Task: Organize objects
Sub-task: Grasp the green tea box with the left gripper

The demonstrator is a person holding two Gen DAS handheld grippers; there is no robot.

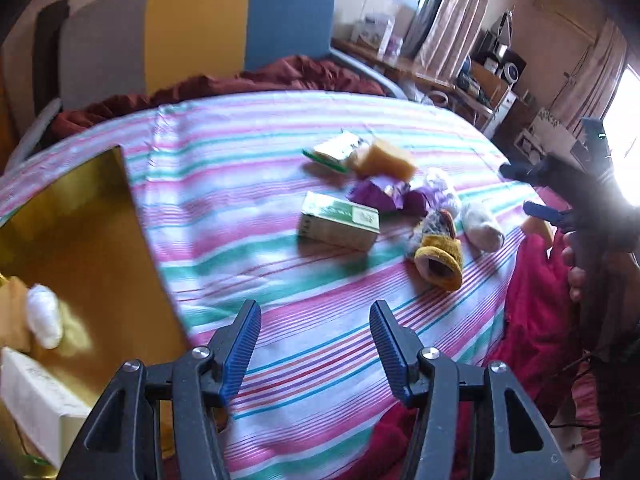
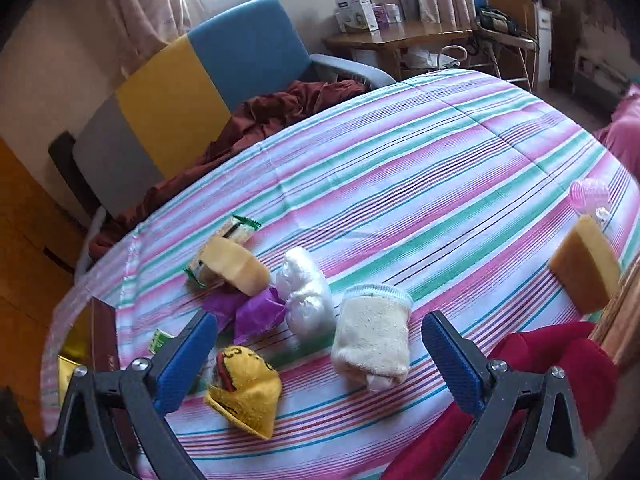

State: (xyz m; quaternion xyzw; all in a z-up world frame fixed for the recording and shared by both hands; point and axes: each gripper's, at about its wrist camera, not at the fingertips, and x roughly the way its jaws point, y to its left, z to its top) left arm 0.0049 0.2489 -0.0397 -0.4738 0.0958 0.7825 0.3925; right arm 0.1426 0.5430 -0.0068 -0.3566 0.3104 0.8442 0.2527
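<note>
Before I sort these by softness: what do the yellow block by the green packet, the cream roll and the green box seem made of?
Yellow block: probably sponge foam, matte with rounded, porous-looking faces. Cream roll: knitted or terry fabric, likely a rolled sock, with fuzzy loops and a ribbed cuff. Green box: printed cardboard, with sharp flat edges and a slight sheen.

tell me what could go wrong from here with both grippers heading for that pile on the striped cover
1. The rolled white sock, yellow sock and clear bag lie close together; the wide-open right gripper could catch more than one.
2. The second sponge sits near the cover's edge and might get knocked off.
3. The left gripper is also open and near the same pile, so the two could collide.
</note>
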